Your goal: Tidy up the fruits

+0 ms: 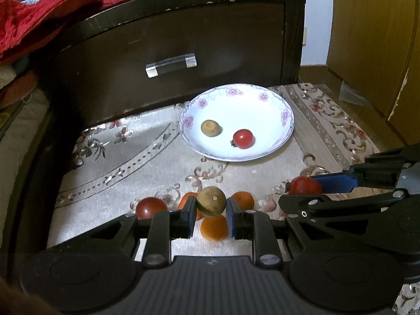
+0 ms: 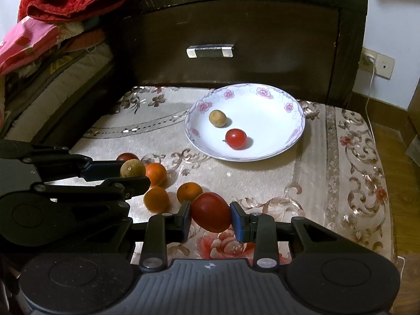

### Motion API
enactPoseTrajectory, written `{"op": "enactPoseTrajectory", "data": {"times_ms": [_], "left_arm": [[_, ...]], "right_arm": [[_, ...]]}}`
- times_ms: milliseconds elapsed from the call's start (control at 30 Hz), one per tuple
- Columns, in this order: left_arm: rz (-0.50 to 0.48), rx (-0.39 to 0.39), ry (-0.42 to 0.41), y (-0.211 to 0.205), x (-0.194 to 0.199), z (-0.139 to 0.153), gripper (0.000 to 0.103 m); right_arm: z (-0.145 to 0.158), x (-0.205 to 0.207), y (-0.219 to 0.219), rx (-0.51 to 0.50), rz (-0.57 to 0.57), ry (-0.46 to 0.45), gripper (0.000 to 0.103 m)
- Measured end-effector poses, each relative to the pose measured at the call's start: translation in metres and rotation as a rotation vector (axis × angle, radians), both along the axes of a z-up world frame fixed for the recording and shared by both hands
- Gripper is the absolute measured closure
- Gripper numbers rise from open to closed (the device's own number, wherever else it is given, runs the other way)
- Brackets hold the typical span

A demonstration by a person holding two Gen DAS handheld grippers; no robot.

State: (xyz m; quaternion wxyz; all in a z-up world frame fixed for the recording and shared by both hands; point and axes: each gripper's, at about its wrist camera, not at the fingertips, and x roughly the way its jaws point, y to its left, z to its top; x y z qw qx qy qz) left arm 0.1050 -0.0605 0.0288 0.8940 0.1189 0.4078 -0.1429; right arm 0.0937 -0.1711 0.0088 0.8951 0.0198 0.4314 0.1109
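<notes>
Now, left tool [image 1: 211, 206] gripping longan [image 1: 211, 201], right tool [image 2: 210, 216] gripping tomato [image 2: 210, 212]

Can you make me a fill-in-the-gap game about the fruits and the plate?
1. The left gripper holds a round ____ fruit.
2. The right gripper holds a red ____.
3. The white flowered plate holds ____ fruits.
4. ____ small orange fruits lie on the patterned cloth.

Missing words: brown; tomato; two; three
</notes>
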Motion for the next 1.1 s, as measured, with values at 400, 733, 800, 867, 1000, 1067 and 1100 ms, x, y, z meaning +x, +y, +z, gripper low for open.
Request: {"op": "enactPoseTrajectory", "data": {"times_ms": [400, 733, 800, 867, 1000, 1067, 1100], "left_arm": [[-0.016, -0.026, -0.011, -0.007, 0.02, 0.002, 0.074], [-0.058, -0.053, -0.031, -0.03, 0.067, -0.002, 0.074], [-0.062, -0.06, -0.031, -0.034, 0.079, -0.006, 0.074], [-0.062, -0.072, -0.03, -0.036, 0.09, -0.009, 0.074], [-0.064, -0.073, -0.024, -0.036, 0.11, -0.018, 0.074], [-0.06, -0.077, -0.015, -0.034, 0.118, -0.022, 0.074], [-0.058, -0.079, -0.007, -0.033, 0.122, -0.025, 0.074]], "right_arm": [[0.0, 0.013, -0.01, 0.022, -0.038, -0.007, 0.074], [-0.004, 0.046, -0.037, 0.095, -0.114, -0.037, 0.073], [-0.008, 0.055, -0.042, 0.097, -0.133, -0.042, 0.073], [-0.012, 0.066, -0.047, 0.1, -0.15, -0.046, 0.073], [-0.019, 0.085, -0.049, 0.078, -0.147, -0.075, 0.073], [-0.022, 0.094, -0.049, 0.065, -0.132, -0.081, 0.073], [-0.024, 0.098, -0.048, 0.06, -0.125, -0.086, 0.073]]}}
